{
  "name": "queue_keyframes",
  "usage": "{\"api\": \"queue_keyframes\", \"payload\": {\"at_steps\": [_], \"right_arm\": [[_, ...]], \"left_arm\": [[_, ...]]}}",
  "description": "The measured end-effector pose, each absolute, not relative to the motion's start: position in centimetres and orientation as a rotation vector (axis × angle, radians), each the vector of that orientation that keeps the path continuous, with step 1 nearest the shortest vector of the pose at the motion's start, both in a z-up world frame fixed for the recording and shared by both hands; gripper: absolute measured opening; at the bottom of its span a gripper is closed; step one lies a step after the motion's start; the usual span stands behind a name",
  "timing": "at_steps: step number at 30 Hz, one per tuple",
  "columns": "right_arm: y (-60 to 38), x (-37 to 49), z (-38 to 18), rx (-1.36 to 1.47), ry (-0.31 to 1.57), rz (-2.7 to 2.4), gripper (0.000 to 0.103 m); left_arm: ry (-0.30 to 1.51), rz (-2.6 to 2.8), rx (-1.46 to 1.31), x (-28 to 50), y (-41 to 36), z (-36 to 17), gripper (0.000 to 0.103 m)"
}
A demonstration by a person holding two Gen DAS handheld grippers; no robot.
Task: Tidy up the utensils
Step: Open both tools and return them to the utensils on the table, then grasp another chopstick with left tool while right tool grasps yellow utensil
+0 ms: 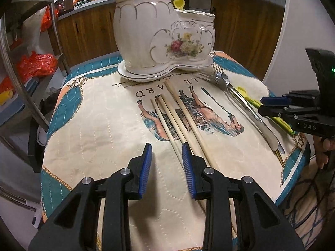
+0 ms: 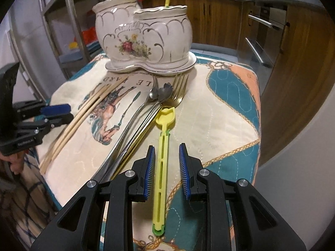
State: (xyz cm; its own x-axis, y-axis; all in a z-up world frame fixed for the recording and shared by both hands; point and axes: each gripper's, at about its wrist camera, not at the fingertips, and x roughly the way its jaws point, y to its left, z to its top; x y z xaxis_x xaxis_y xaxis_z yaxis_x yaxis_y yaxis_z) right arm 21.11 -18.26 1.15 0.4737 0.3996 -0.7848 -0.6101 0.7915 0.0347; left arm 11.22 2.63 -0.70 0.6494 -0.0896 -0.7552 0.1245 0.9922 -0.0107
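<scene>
A white floral ceramic holder [image 1: 163, 35] with two compartments stands at the far side of the table; it also shows in the right wrist view [image 2: 144, 39], with a yellow utensil [image 1: 179, 3] sticking out of it. Several wooden chopsticks [image 1: 178, 117] lie on the cloth ahead of my left gripper [image 1: 166, 156], which is open and empty, its right finger beside their near ends. Forks and a spoon [image 2: 150, 104] lie beside a yellow plastic scoop [image 2: 162, 152]. My right gripper [image 2: 166, 156] is open, with the scoop's handle lying between its fingers.
A quilted printed cloth [image 1: 100, 129] covers the small table. A metal shelf rack with orange bags [image 1: 35, 64] stands to the left. Wooden kitchen cabinets [image 2: 293, 62] and a countertop stand behind and to the right. The table edge drops off close on each side.
</scene>
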Motion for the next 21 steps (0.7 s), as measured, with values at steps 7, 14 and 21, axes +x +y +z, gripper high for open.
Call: {"api": "queue_keyframes", "payload": {"at_steps": [7, 14, 21], "right_arm": [[-16.7, 22.1, 1.7, -0.424, 0.939, 0.612, 0.025], [-15.1, 23.7, 1.9, -0.548, 1.064, 0.624, 0.025], [-13.4, 25.5, 1.9, -0.655, 1.218, 0.629, 0.025]], "left_arm": [[0.907, -0.144, 0.063, 11.6, 2.9, -0.5, 0.028], [1.005, -0.174, 0.125, 12.4, 2.9, 0.0, 0.024], [1.224, -0.211, 0.167, 15.2, 2.4, 0.4, 0.023]]}}
